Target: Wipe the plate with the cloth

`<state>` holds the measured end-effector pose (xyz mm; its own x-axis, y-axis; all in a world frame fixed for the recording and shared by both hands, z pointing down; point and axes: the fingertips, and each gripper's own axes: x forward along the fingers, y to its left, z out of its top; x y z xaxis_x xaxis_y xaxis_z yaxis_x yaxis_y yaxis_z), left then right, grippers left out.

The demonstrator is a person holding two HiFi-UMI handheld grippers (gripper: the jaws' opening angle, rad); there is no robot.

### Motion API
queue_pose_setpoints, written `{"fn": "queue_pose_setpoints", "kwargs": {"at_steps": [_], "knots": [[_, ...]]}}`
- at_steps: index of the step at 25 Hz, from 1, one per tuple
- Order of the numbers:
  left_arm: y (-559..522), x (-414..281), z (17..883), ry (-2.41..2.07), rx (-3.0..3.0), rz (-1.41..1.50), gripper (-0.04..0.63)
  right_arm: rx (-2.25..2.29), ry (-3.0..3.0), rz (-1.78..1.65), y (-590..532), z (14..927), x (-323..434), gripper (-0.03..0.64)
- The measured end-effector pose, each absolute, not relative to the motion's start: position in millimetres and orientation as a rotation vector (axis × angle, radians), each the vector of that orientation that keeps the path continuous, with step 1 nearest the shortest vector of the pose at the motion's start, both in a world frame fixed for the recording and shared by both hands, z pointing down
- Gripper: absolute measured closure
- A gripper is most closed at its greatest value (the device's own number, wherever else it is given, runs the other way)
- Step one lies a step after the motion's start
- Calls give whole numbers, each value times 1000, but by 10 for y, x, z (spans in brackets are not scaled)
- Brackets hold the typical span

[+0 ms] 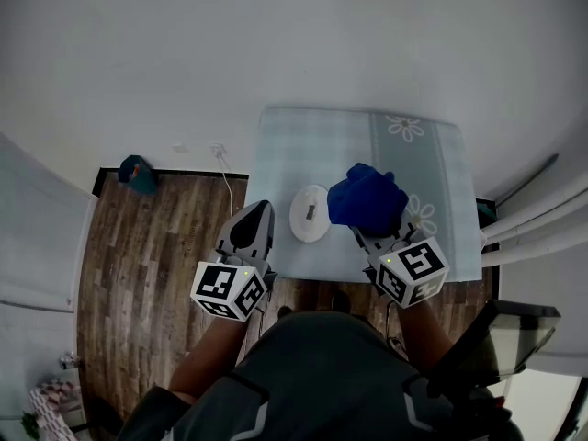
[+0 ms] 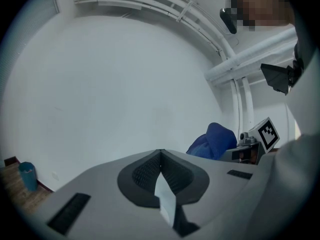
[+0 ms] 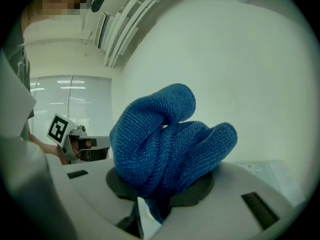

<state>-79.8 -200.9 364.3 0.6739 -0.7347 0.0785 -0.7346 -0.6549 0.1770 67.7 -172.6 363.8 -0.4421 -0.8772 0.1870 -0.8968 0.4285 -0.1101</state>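
Note:
A white plate [image 1: 304, 221] lies near the front edge of the table [image 1: 312, 145], which has a pale blue checked cover. My right gripper [image 1: 375, 234] is shut on a bunched blue cloth [image 1: 367, 196], held up just right of the plate; the cloth [image 3: 165, 139] fills the right gripper view and hides the jaw tips [image 3: 161, 196]. My left gripper [image 1: 261, 213] is shut with nothing in it, just left of the plate at the table's front left corner. In the left gripper view its jaws [image 2: 160, 156] point up at the white wall, with the blue cloth [image 2: 215, 139] off to the right.
A strip with white flowers [image 1: 404, 129] runs down the right side of the table cover. On the wood floor to the left sit a teal object [image 1: 136, 173] and a white cable [image 1: 223, 168]. White pipes [image 1: 533, 223] run along the right.

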Motion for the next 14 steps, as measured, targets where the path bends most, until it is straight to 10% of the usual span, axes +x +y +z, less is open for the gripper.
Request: {"fn": "queue_pose_setpoints", "kwargs": {"at_steps": [14], "knots": [[-2017, -847, 3652, -1211, 2667, 4, 586, 1611, -2563, 285, -1738, 3589, 681, 500]]}}
